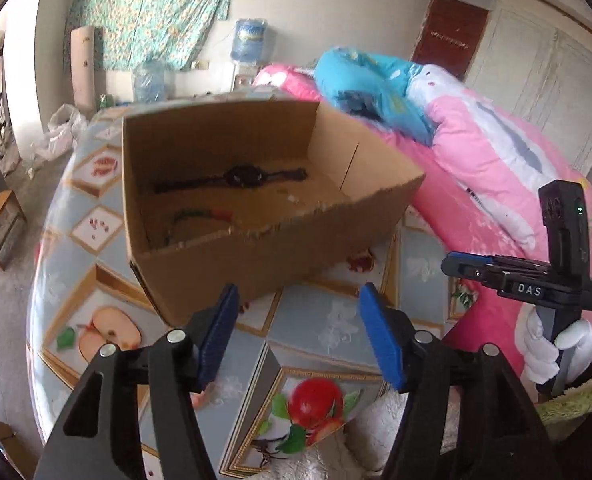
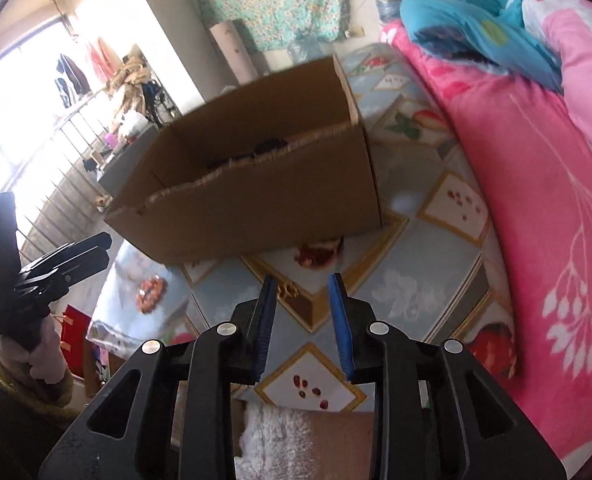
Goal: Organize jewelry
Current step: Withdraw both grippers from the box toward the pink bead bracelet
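An open cardboard box stands on the fruit-print bed cover. On its floor lie a black wristwatch and a green and red bracelet. My left gripper hovers just short of the box's near wall, open, nothing between its blue pads. In the right wrist view the box is ahead. My right gripper is open over the cover with nothing between its pads. A ring of reddish beads lies left of it; bracelet or print, I cannot tell. Each gripper shows in the other's view: right, left.
A pink blanket and a blue quilt are heaped to the right of the box. Water jugs and a rolled mat stand by the far wall. A white gloved hand holds the right gripper. White fluffy fabric lies below.
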`<state>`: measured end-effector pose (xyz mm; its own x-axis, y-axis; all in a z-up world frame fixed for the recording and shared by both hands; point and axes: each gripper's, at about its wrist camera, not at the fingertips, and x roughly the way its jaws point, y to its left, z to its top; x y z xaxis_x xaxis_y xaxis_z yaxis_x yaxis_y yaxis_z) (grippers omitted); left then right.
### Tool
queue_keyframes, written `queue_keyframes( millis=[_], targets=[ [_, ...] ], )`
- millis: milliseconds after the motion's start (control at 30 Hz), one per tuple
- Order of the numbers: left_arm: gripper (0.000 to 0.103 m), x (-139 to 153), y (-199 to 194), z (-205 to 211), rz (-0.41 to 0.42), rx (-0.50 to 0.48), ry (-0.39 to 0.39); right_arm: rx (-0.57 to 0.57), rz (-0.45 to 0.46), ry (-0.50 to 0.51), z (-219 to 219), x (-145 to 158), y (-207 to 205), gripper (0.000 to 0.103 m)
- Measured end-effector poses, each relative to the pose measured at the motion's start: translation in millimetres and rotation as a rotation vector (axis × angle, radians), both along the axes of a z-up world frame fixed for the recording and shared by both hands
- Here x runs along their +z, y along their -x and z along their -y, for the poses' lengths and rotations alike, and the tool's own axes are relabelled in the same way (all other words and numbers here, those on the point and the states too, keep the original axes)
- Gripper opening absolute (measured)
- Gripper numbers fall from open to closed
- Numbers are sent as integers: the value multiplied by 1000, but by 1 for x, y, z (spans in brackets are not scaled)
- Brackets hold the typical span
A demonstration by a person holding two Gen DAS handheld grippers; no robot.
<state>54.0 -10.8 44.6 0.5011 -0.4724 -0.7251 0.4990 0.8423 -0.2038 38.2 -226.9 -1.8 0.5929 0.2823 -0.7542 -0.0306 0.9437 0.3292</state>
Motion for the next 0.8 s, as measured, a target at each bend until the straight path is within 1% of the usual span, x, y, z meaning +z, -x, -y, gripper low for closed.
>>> queue_keyframes(
  millis=[67, 133, 167, 200, 267, 300, 333, 400, 500, 600, 667, 733, 800],
  targets=[
    [60, -20, -2, 12, -31, 9, -56, -2, -31, 47, -10, -13, 2, 28],
    [60, -35, 1, 20, -40, 6, -111, -2, -49, 96, -19, -22, 1, 31],
    [60, -41, 1, 25, -37, 1, -140, -2, -52, 117, -23, -24, 1, 33],
    [60, -46, 1, 29, -35, -4, -165, -5, -55, 144, -27, -27, 0, 38],
    [60, -56, 2, 40, -8, -9, -245, -5, -49, 196, -33, -30, -1, 44],
    [60, -60, 2, 45, 4, -13, -281, -7, -44, 217, -35, -30, -1, 49],
    [60, -64, 2, 49, 12, -16, -311, -12, -38, 238, -36, -31, 0, 51],
    [60, -70, 2, 55, 19, -19, -350, -23, -25, 292, -38, -32, 0, 51],
    [61, -77, 1, 61, 19, -26, -377, -32, -9, 356, -38, -34, 0, 54],
    [61, -82, 0, 65, 17, -31, -394, -61, 6, 376, -32, -33, 0, 54],
    [61, -85, -2, 66, 13, -30, -395, -81, 27, 367, -27, -29, 0, 54],
    [61, -85, -4, 65, 12, -28, -392, -106, 57, 353, -21, -22, -1, 62],
    [63, -86, -5, 64, 12, -24, -391, -123, 104, 344, -19, -14, 1, 67]
  ],
)
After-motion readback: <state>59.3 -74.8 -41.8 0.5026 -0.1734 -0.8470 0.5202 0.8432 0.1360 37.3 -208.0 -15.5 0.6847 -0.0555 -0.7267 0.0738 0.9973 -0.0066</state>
